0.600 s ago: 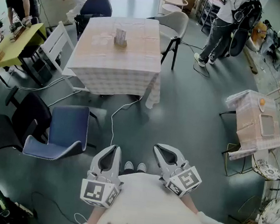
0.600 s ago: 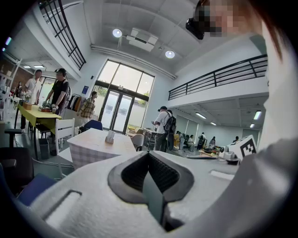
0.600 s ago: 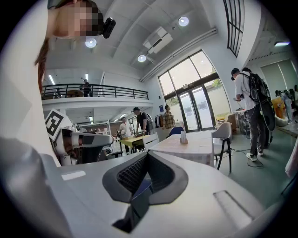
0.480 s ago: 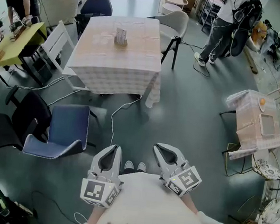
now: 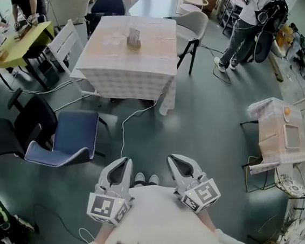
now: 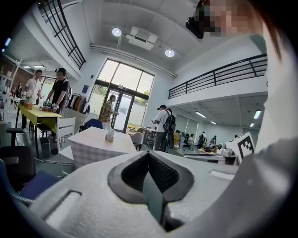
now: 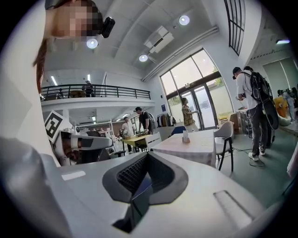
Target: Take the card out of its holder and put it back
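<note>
I held both close to my body: left gripper (image 5: pixel 121 164) and right gripper (image 5: pixel 177 160) were closed, empty. Holder (image 5: pixel 133 37) stood upright on the far table (image 5: pixel 147 69), well apart, straight ahead of the left gripper. I judged the left nearer.

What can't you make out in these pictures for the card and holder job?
- Card holder on the table: too small and far off in all three views to tell whether a card sits in it.
- Hands holding the left gripper and right gripper: hidden in the head view beneath the grippers' own bodies and marker cubes.
- Print on the card: unreadable in every view.
</note>
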`<state>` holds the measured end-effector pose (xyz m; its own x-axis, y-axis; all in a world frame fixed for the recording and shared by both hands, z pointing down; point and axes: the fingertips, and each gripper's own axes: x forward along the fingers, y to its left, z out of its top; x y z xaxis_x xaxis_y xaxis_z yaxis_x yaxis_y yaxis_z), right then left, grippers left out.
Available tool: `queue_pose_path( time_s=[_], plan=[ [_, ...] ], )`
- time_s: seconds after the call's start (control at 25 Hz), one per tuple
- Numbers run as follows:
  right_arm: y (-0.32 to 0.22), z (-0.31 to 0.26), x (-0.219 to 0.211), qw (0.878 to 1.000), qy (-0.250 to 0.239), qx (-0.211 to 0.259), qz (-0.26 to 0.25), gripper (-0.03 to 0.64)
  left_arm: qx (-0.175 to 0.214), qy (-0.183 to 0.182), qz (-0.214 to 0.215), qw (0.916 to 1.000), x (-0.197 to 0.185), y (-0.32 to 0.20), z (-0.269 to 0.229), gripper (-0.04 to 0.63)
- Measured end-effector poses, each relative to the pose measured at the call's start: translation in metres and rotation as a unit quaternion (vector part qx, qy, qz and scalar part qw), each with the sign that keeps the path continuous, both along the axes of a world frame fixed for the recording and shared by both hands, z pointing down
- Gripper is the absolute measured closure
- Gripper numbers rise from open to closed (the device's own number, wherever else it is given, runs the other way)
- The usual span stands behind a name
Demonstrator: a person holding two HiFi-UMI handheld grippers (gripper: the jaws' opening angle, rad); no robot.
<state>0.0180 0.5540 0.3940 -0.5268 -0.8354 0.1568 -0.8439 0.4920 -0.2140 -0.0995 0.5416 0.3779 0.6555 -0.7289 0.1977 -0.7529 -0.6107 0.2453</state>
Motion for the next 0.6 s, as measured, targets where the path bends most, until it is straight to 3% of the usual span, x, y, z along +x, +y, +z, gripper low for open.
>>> queue_pose_path(
  time_s=[0.4,0.6],
  plan=[
    [0.013,0.002,0.027,0.999,-0.028,0.01,-0.014,0.62,0.008,0.007,0.007,0.9999,0.032,0.003,0.002,0.595],
    [0.018,0.005,0.045,0.999,-0.04,-0.001,-0.013,0.62,0.0,0.011,-0.026,0.9996,0.031,-0.003,0.004,0.595]
  ],
)
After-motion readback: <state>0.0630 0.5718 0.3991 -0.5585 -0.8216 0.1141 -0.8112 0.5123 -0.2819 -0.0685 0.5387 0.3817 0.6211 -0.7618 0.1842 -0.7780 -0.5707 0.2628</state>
